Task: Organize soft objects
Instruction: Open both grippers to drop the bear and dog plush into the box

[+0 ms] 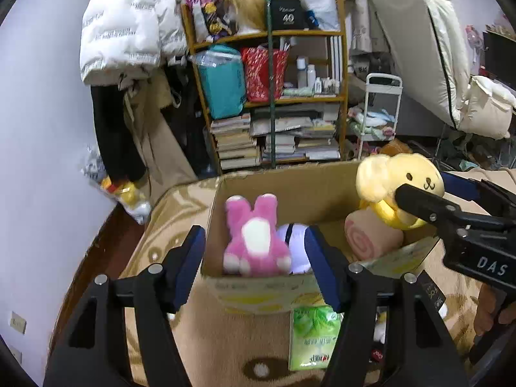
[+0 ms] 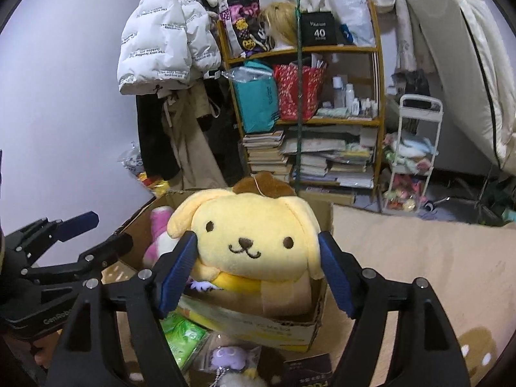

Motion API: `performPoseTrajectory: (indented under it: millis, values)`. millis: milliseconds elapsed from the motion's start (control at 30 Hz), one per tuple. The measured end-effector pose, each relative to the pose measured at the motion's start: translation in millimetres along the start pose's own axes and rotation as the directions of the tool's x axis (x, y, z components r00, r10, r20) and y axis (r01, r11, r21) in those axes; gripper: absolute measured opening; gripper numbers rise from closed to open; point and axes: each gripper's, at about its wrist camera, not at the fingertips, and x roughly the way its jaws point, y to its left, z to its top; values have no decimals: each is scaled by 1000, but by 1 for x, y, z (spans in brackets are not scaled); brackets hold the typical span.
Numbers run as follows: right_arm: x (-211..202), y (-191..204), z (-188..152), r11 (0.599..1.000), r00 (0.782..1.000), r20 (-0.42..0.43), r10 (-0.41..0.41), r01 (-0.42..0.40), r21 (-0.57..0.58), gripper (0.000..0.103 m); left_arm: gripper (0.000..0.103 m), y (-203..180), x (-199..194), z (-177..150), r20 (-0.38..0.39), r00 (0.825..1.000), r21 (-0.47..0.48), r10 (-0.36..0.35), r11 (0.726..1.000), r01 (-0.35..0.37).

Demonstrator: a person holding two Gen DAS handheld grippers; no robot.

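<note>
Yellow dog plush [image 2: 254,242] sits pinched at the head between the right tool's [image 2: 258,267] blue pads, held just above the cardboard box [image 2: 290,325]. Ahead of the left tool [image 1: 254,267], which is spread and holding nothing, a pink rabbit plush [image 1: 254,238] and a pink swirl cushion [image 1: 371,235] already lie inside. The job looks partly done: a green packet [image 1: 314,338] and small purple toy [image 2: 224,356] remain on the rug below.
</note>
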Motion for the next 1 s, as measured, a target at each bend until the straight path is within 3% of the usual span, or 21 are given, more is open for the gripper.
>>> performPoseTrajectory:
  millis: [100,200,500,567,667,767,1000]
  values:
    - [-3,-1,-1,1000,1000,-6,19,-19,18,80,68,4,-1,-2,-34,999,-8,4,1000,-4]
    - [-8,2,-1,1000,1000,-2,19,-19,12,89,74,6,-7,-5,-52,999,-7,13,1000,-13]
    - [-44,21,-6,999,999,11,43,-43,-8,91,89,16,-40,-4,-45,998,-58,37,997,-40]
    - [-53,22,-7,999,999,16,48,-48,2,98,90,20,-48,-6,-48,999,-95,22,995,-27]
    - [-66,21,-8,998,998,21,57,-57,10,99,93,25,-59,-10,-58,998,-120,8,993,-15]
    - [-75,20,-7,996,996,-13,91,-91,3,99,97,25,-69,-13,-60,998,-116,27,993,-33]
    - [-96,15,-16,996,996,-39,80,-79,30,103,99,19,-87,-19,-61,997,-86,38,995,-43]
